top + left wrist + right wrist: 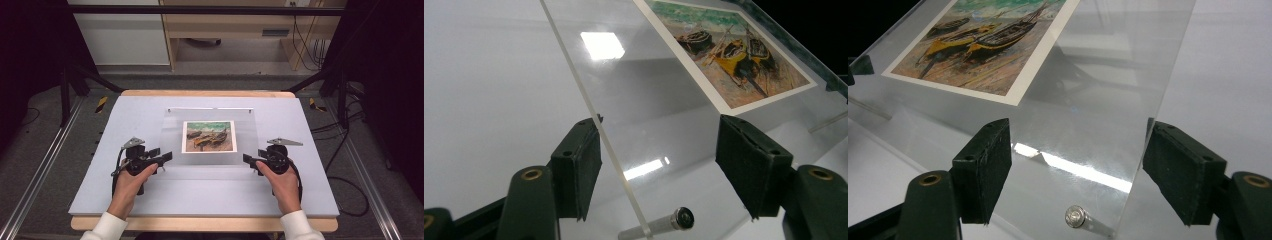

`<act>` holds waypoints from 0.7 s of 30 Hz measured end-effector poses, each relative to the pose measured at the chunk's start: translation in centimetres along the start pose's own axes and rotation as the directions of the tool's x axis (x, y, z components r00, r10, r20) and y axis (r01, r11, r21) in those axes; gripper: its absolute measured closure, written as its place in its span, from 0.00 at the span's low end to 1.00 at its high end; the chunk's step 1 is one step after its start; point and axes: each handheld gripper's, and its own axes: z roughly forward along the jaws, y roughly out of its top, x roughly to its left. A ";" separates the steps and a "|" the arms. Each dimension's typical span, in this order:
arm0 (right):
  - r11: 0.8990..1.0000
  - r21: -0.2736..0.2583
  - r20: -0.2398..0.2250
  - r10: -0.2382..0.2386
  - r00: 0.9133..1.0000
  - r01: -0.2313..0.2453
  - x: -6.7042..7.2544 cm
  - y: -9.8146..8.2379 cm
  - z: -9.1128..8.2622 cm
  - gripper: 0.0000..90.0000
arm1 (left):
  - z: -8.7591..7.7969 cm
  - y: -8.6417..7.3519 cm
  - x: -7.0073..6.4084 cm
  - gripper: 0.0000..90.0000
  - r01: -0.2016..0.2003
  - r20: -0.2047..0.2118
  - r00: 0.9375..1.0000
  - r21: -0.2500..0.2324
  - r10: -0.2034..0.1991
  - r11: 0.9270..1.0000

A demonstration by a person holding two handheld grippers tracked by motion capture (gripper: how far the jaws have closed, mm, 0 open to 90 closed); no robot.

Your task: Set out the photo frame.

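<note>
Writing: none readable on the print or the grippers
Acrylic frame (210, 137): clear panel toward the table's far edge, midway across, holding a boat print (209, 136)
Left gripper (162, 158): released, jaws straddling the panel's left edge
Right gripper (248, 159): released, jaws astride the right edge
Surface: pale grey mat (150, 192) over a wooden table (200, 224)
Room: grey floor, light wooden desk beyond

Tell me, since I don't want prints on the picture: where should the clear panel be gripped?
Probably by its bare side margins, one gripper per side. The panel is a thin, tilted sheet, and the picture sits mid-panel. The left gripper and right gripper, both open, already straddle the edges, above the standoff.
</note>
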 end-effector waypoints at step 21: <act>0.999 -0.013 0.011 -0.037 0.999 0.037 0.2 -0.3 -0.6 0.36 | -0.7 -0.2 -0.5 0.41 -0.041 -0.015 0.999 0.003 0.041 0.999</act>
